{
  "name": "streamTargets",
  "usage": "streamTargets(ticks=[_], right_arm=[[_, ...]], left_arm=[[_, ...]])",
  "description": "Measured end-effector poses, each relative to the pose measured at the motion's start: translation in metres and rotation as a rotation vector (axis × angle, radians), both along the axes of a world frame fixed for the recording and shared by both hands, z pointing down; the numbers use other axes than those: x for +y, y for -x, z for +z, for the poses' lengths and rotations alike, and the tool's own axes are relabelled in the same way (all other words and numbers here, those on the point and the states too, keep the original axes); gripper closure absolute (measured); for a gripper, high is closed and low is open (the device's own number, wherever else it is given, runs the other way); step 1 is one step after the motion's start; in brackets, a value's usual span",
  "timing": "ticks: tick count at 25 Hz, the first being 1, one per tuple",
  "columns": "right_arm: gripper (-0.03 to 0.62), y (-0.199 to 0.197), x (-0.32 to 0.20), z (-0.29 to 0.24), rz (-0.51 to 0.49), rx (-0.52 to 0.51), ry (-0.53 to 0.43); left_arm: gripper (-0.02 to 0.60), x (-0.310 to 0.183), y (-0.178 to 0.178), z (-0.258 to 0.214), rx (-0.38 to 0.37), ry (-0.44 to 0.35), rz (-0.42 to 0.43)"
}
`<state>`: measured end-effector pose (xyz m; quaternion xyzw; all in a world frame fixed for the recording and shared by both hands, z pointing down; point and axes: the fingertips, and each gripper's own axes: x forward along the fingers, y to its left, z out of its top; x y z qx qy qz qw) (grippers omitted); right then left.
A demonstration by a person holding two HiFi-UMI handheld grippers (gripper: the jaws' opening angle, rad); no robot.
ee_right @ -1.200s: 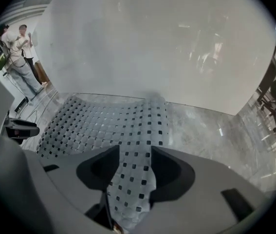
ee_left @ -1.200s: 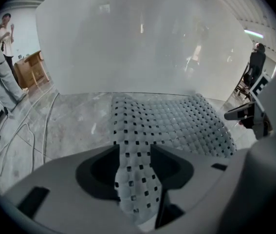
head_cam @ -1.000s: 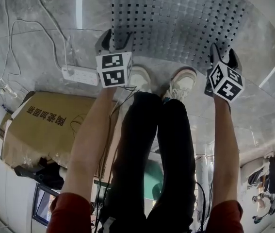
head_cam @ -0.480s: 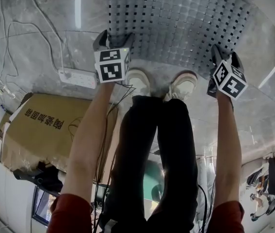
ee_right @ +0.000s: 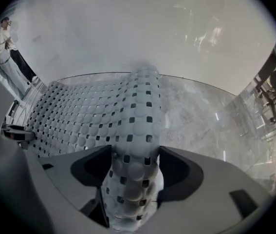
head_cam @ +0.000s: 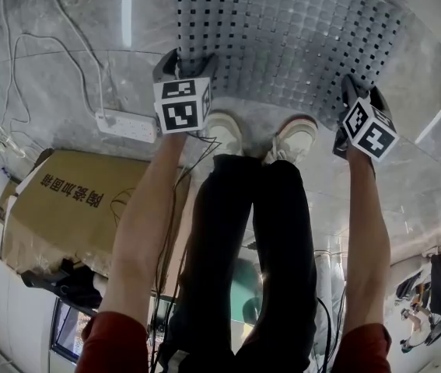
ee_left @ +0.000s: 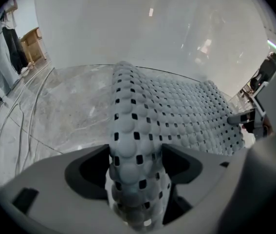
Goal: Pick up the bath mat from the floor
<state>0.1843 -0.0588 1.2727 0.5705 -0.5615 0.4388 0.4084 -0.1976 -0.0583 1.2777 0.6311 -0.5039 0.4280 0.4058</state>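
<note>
Grippers since a second ago: both have sunk a little onto the near edge of the bath mat (head_cam: 282, 29). I see no shift in the mat, the shoes (head_cam: 222, 130) or the power strip (head_cam: 127, 124).
Left gripper (head_cam: 183, 64): I have it at the mat's near left corner, pointing steeply down. Its jaws have just been opening and now stand about as wide as they go. The mat's edge rises as a rounded ridge in the gap and fills it from side to side. I judge this to be contact, not a pinch.
Right gripper (head_cam: 360, 92): it sits at the near right corner. Its jaws went wide and have just begun closing again. The mat's edge stands between them and brushes both inner faces, but I do not read a firm hold yet.
Bath mat: it lies spread on the floor (head_cam: 64, 61) ahead of the shoes, a grey pebbled sheet with square holes. Only the two near corners are humped up inside the jaws.
Done: I have reached both corners and got each one into a gripper's gap.
Left to do: I must close both grippers firmly on the corners, then raise the mat clear of the floor. I judge the task to be under halfway.
</note>
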Motion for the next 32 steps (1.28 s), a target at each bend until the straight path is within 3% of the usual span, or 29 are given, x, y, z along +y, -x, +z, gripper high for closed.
streamTargets(ticks=[17,32], right_arm=[[0.419,0.020,0.001,-0.026,0.058,-0.083,-0.027],[0.498,0.045,-0.008,-0.090,-0.020,-0.079,-0.069]], left_arm=[[0.373,0.002,-0.024,-0.019,0.088,0.103,-0.024],[0.428,0.002,-0.045,-0.084,0.115,0.131,-0.078]])
